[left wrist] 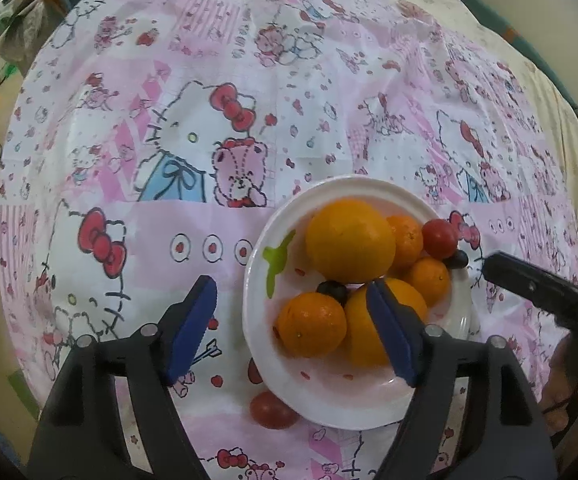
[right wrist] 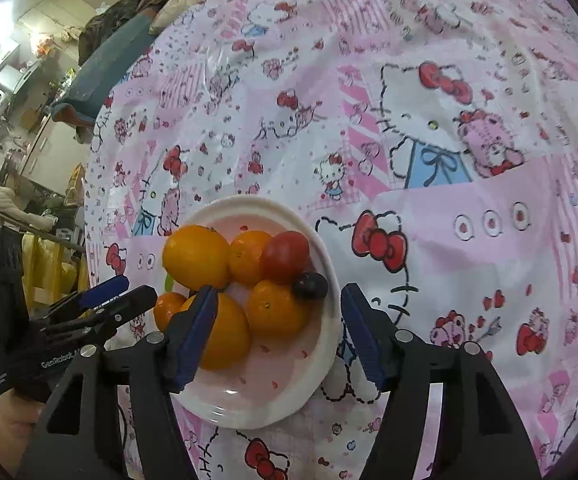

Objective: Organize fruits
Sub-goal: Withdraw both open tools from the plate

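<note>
— Near six o'clock of the white plate (left wrist: pixel 459 322), just off its rim on the pink cartoon-print cloth (left wrist: pixel 209 92), lies one red tomato (left wrist: pixel 271 410). That looks like the only fruit not yet gathered.

— Which gripper is closer to it?

— From the left wrist view, the left gripper (left wrist: pixel 289 320) hangs over the plate's nine o'clock rim, and the tomato sits between and below its fingers, toward six o'clock from the fingertips. The right gripper (right wrist: pixel 275 312) straddles the plate's three o'clock edge; its own view does not show the tomato at all, so I judge the left the nearer hand.

— Are either of them holding anything?

— No. Both sets of jaws stand apart with nothing pressed between the blue pads; only the plate and the fruit show behind them.

— And the tomato itself?

— Small, smooth, roundish, a little longer across than tall, its long axis running roughly nine to three in the left view. Its upper edge tucks under the plate's rim, so a grasp would likely have to come from the cloth side.

— What's on the plate?

— Two large oranges (left wrist: pixel 349 240), three smaller mandarins (left wrist: pixel 311 324), another red tomato at two o'clock (left wrist: pixel 440 239), and two dark grapes (left wrist: pixel 457 259), all crowded together.
</note>
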{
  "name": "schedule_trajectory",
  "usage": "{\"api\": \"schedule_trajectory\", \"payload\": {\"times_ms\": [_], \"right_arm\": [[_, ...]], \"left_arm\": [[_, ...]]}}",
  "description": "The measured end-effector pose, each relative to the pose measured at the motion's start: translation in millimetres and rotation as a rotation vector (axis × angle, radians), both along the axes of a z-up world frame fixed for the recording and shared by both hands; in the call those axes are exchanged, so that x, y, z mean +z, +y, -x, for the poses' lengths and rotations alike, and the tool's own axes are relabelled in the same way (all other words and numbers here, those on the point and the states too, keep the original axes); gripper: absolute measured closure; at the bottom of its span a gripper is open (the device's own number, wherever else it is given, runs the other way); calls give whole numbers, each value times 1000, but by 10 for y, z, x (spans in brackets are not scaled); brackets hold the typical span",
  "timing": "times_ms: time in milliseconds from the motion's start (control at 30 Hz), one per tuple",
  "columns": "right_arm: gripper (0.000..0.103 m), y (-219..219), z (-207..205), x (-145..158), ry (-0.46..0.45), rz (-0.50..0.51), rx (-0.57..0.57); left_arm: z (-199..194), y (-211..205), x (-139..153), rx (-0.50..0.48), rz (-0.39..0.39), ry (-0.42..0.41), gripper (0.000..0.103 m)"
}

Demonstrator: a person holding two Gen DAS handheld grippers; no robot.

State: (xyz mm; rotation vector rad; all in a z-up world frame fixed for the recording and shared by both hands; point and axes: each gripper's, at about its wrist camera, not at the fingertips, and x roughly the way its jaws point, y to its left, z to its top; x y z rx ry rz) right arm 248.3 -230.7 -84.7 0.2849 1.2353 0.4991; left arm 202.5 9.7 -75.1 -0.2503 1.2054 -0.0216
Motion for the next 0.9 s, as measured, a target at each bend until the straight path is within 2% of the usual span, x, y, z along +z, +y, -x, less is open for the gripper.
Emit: {"api": "schedule_trajectory", "payload": {"times_ms": [133, 500, 600, 733, 900], "right_arm": [[28, -101, 170, 93, -5, -26, -53], [24, -148, 633, 395, -75, -58, -69], [24, -131, 765, 460, -95, -62, -66], [23, -109, 935, 504, -117, -60, -61], [23, -99, 1097, 464, -96, -79, -69]], "left_arm": [[90, 54, 101, 12, 15, -24, 29], [484, 221, 449, -11, 19, -80, 29], [604, 252, 481, -13, -10, -73, 29], [751, 331, 485, 13, 0, -45, 29], [889, 433, 437, 49, -37, 5, 29]]}}
